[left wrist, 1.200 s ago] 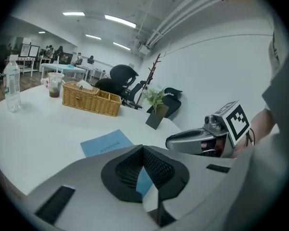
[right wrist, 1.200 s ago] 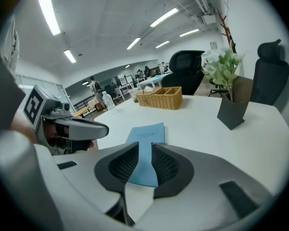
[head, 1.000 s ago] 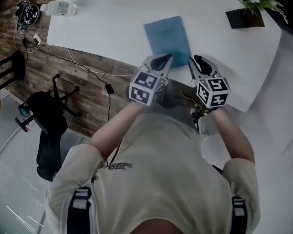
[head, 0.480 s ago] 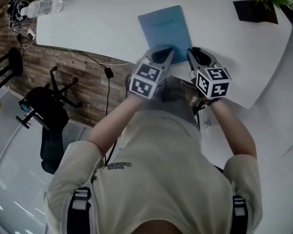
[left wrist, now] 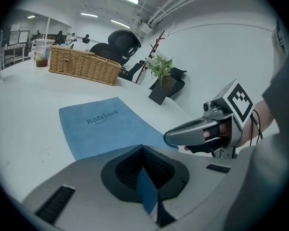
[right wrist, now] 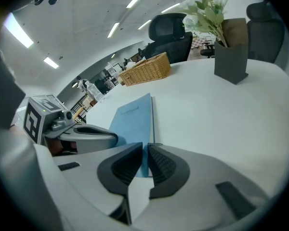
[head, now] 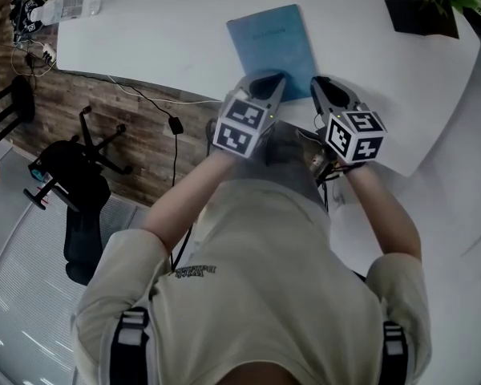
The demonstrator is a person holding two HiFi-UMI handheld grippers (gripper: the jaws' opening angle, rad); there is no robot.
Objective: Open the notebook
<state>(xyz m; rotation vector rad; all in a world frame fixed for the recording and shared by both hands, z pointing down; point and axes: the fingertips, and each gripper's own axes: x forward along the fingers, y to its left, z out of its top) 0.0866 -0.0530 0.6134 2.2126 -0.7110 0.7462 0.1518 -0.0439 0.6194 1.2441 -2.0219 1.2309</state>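
- Notebook (head: pixel 271 40), blue and closed, lies flat on the white table (head: pixel 168 30) in the head view; the left gripper (head: pixel 264 87) and right gripper (head: pixel 325 91) both have their tips at its near edge.
- Left gripper view: jaws pressed together at the tips, with notebook blue showing in the seam behind them.
- Right gripper view: jaws all but together, a thin slit showing the notebook's near right corner.
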